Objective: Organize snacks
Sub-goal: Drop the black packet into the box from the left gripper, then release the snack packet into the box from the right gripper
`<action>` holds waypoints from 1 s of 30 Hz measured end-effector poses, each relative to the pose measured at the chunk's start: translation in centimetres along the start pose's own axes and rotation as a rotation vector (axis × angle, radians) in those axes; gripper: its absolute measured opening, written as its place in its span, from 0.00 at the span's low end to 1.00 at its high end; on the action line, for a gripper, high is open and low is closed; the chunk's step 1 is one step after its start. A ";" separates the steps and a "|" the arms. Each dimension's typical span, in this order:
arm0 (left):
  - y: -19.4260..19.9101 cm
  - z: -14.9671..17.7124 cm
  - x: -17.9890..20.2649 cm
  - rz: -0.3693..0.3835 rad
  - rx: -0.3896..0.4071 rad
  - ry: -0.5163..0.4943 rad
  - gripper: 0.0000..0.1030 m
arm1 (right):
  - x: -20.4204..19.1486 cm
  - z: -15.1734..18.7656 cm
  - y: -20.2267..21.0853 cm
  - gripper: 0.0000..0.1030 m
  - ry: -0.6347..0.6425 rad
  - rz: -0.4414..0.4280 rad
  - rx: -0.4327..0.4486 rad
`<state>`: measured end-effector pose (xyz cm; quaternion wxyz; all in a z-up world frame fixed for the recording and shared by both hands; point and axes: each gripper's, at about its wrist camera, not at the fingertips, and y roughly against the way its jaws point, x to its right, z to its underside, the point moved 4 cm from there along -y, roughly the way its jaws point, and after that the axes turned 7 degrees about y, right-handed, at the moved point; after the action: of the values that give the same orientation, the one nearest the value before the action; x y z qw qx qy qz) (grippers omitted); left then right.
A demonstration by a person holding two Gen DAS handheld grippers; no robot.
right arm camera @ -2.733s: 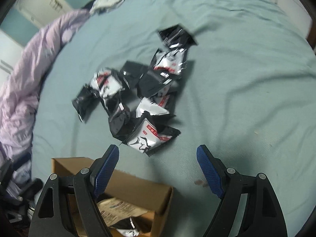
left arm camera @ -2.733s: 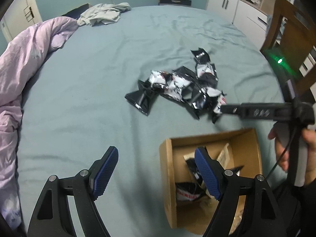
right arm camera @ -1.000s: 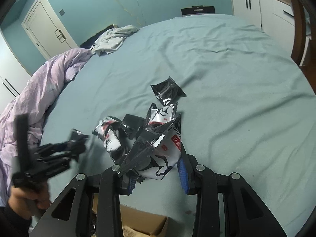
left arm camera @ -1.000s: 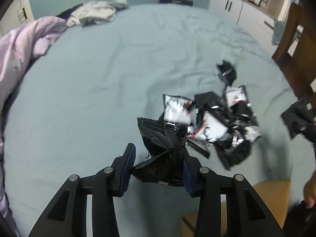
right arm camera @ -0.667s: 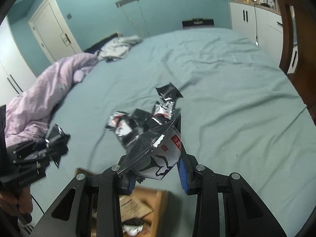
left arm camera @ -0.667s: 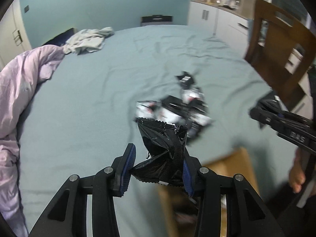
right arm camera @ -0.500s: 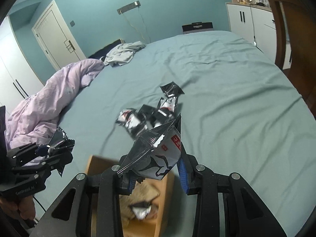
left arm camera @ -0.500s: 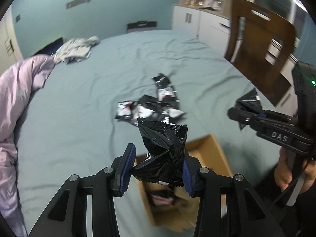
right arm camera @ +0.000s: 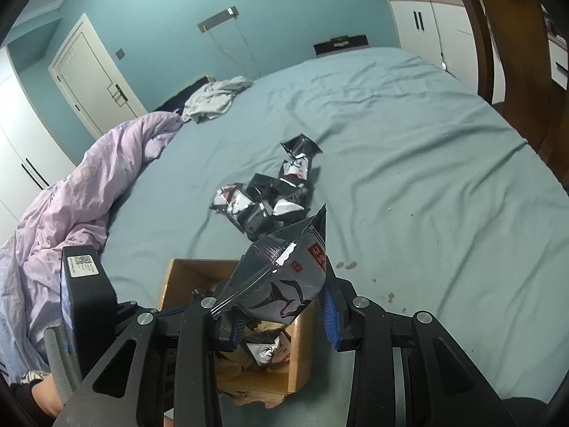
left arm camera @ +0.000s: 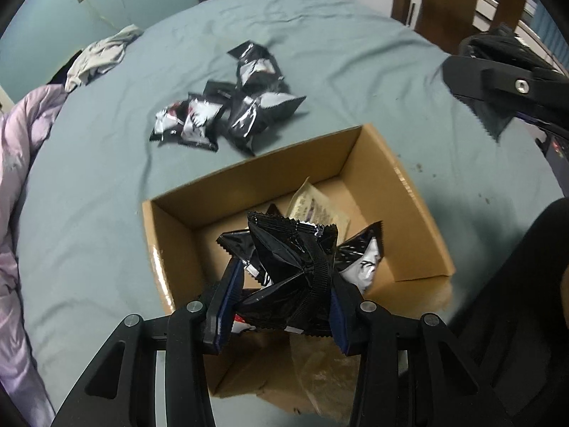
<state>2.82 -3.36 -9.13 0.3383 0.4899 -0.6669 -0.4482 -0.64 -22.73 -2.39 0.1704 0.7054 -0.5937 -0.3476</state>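
Note:
My left gripper (left arm camera: 281, 299) is shut on a crumpled black snack packet (left arm camera: 295, 270) and holds it over the open cardboard box (left arm camera: 419, 213), which has a few packets inside. My right gripper (right arm camera: 281, 316) is shut on a black-and-white snack packet (right arm camera: 284, 277) above the same box (right arm camera: 170, 277); it also shows at the upper right of the left wrist view (left arm camera: 498, 78). A pile of several black snack packets (left arm camera: 227, 114) lies on the blue bed sheet beyond the box; it also shows in the right wrist view (right arm camera: 270, 195).
A purple duvet (right arm camera: 71, 192) is bunched along the bed's left side. Grey clothes (right arm camera: 213, 99) lie at the far end. A wooden chair (left arm camera: 455, 0) and white cabinets (right arm camera: 426, 25) stand to the right of the bed.
Both grippers closed on packets from the pile, lifted them and carried them back. Both packets now hang over the box.

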 end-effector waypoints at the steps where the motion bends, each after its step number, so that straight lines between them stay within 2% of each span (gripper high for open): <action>1: -0.2 0.1 -0.2 -0.006 -0.001 0.004 0.42 | 0.1 -0.1 -0.2 0.32 -0.007 0.000 -0.008; 5: -0.4 0.3 -0.4 -0.013 -0.004 0.010 0.45 | 0.1 -0.3 -0.7 0.32 -0.012 -0.002 -0.022; 8: -0.3 0.1 -0.3 -0.014 0.001 0.015 0.51 | -0.3 -0.4 -0.9 0.32 0.006 0.010 -0.029; 11: 0.1 -0.2 -0.4 -0.011 0.000 0.016 0.61 | -0.6 -0.4 -0.9 0.32 0.028 0.017 -0.030; 13: 1.0 -0.7 -0.8 -0.011 0.034 0.036 0.72 | -0.7 -0.3 -1.0 0.32 0.033 0.013 -0.035; 15: 1.7 -1.0 -1.4 -0.015 0.067 0.063 0.78 | -0.7 -0.2 -1.1 0.32 0.035 0.006 -0.040; 21: 3.7 -1.7 -4.2 -0.096 0.124 0.124 0.79 | -1.5 0.0 -1.8 0.32 0.083 -0.010 -0.079; 24: 4.6 -1.7 -5.8 -0.186 0.136 0.117 0.79 | -2.5 0.6 -3.0 0.32 0.157 0.023 -0.139; 30: 4.9 -0.7 -8.7 -0.238 0.109 0.152 0.79 | -5.3 1.6 -5.5 0.32 0.323 0.100 -0.250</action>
<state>4.26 5.38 -4.46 0.3053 0.6156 -0.6001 -0.4097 1.93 -16.05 -5.64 0.3666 0.6950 -0.5454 -0.2917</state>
